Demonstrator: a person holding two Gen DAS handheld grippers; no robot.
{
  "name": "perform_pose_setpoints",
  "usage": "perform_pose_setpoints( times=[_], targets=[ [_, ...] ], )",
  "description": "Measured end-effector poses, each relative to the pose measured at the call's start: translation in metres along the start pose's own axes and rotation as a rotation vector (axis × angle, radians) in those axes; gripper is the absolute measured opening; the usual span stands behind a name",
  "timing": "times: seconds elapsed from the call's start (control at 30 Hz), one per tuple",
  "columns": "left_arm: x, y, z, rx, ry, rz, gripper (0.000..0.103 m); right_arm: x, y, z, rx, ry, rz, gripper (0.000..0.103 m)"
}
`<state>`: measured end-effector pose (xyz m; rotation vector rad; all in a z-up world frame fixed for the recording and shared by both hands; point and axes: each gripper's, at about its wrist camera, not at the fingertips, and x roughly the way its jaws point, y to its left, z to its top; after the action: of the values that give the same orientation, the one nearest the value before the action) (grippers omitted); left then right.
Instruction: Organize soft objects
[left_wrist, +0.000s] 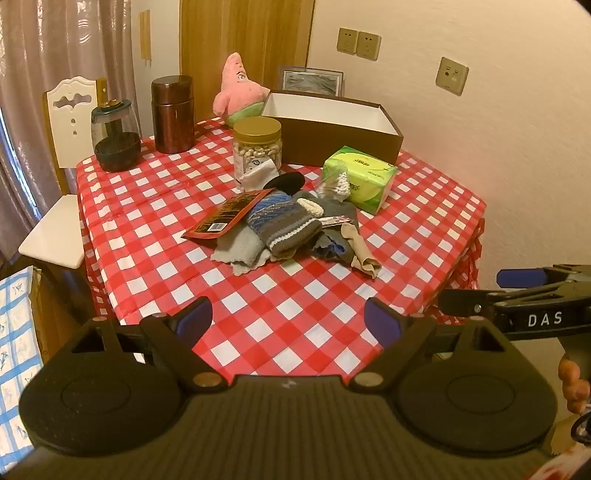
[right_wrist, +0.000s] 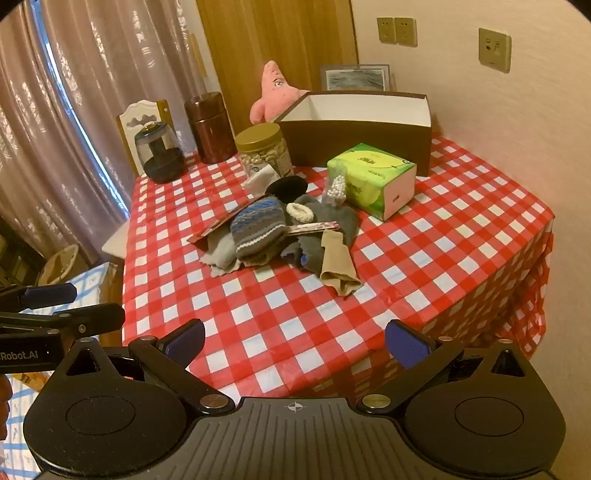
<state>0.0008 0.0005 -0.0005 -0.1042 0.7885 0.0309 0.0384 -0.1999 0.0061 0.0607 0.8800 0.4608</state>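
Observation:
A heap of soft things lies mid-table: a striped knit hat (left_wrist: 284, 225) (right_wrist: 258, 230), a pale grey cloth (left_wrist: 240, 249) (right_wrist: 221, 254), a beige stocking (left_wrist: 360, 249) (right_wrist: 338, 264), dark grey cloth (right_wrist: 341, 221) and a white scrunchie (right_wrist: 298, 211). A pink starfish plush (left_wrist: 238, 90) (right_wrist: 275, 92) stands behind an open brown box (left_wrist: 332, 138) (right_wrist: 354, 138). My left gripper (left_wrist: 288, 325) and right gripper (right_wrist: 295, 343) are both open and empty, held at the near table edge, short of the heap.
The table wears a red checked cloth (left_wrist: 258, 314). On it stand a green tissue pack (left_wrist: 360, 177), a nut jar (left_wrist: 257, 151), a brown canister (left_wrist: 173, 112), a dark glass jar (left_wrist: 115, 138), a red snack packet (left_wrist: 225, 216) and a bag of cotton swabs (right_wrist: 337, 188). A white chair (left_wrist: 66, 155) is at the left.

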Motion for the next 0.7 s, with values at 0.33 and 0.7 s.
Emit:
perform_pose_setpoints(
  times=[0.33, 0.7],
  targets=[
    [0.0000, 0.0000, 0.0002, 0.000, 0.002, 0.000, 0.088, 0.0011, -0.0001, 0.0009, -0.001, 0.001, 0.000, 0.103],
    [-0.0001, 0.0001, 0.0002, -0.001, 0.003, -0.001, 0.088, 0.0024, -0.0003, 0.0017, -0.001, 0.002, -0.001, 0.103]
  ],
)
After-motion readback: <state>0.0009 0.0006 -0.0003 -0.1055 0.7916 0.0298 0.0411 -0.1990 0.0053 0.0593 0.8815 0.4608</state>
